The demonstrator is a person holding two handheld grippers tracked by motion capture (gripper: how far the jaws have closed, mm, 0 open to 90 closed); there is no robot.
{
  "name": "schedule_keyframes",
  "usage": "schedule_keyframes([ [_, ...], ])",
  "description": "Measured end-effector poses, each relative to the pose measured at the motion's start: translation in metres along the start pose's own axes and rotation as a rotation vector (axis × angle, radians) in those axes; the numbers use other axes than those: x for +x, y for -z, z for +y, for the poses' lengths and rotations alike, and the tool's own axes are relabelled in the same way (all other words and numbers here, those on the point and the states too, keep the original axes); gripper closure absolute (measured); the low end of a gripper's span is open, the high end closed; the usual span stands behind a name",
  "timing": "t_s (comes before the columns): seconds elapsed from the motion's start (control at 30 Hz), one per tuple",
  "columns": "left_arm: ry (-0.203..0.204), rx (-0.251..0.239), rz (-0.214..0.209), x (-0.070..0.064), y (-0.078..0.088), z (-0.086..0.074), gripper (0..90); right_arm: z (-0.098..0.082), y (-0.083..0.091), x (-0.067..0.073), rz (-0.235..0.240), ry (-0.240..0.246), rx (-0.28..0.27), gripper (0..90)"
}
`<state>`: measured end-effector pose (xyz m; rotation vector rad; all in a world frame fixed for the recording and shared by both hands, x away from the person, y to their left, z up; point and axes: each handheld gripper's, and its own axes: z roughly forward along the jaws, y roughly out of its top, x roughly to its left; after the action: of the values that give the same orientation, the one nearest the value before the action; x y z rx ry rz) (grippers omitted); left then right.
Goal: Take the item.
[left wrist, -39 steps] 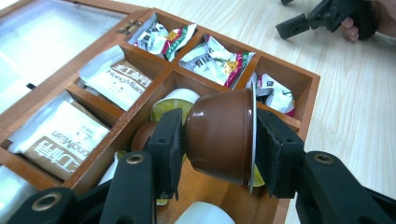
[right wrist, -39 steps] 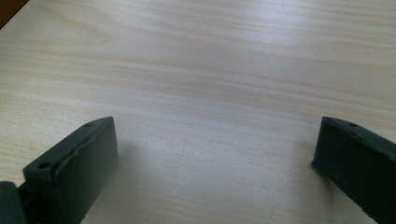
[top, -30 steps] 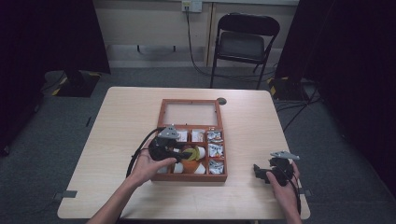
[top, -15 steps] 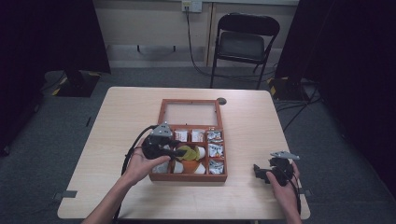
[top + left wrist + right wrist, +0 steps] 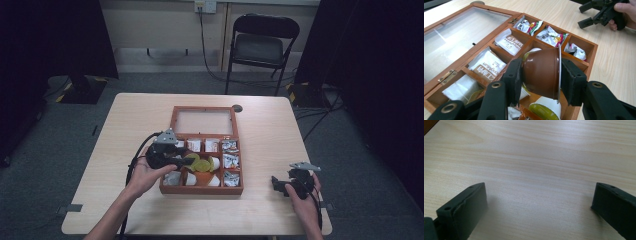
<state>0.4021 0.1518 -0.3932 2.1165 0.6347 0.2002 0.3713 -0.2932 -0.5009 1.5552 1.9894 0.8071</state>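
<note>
The left tool [image 5: 540, 75] was clamped on a brown coffee capsule [image 5: 541, 72], one pad against its rounded base and the other against its flat foil rim, so the pick itself looked done. The capsule hung over the front compartments of the open wooden box [image 5: 170, 117], clear of the other pods [image 5: 545, 111] that lay beneath it, and in the high view the left tool [image 5: 172, 159] reached in from the box's left side. Judging by that, the capsule had been lifted out but not set down anywhere, so carrying it to wherever it belonged and releasing it were left to do; the pictures did not show where that was. The tea sachets [image 5: 487, 66] and the foil packets [image 5: 550, 36] lay in the rear and right-hand compartments, untouched. The capsule lay on its side: its long axis, from base to rim, ran level between the two pads, with the wide foil rim toward the right-hand pad in the left gripper view and the narrower base toward the left-hand one. The right tool [image 5: 280, 184] rested on the bare worktop [image 5: 536, 157] well apart from the box, its jaws spread wide with nothing between them.
</note>
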Motion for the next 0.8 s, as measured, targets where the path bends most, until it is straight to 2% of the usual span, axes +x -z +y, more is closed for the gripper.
schedule_keyframes([
  [0.33,0.012,-0.019,0.008,0.004,0.007,-0.001,55.1,0.000,0.000,0.000,0.000,0.000,0.000,0.0],
  [0.8,0.022,-0.040,0.046,0.011,0.022,-0.003,55.1,0.000,0.000,0.000,0.000,-0.001,0.001,0.0],
])
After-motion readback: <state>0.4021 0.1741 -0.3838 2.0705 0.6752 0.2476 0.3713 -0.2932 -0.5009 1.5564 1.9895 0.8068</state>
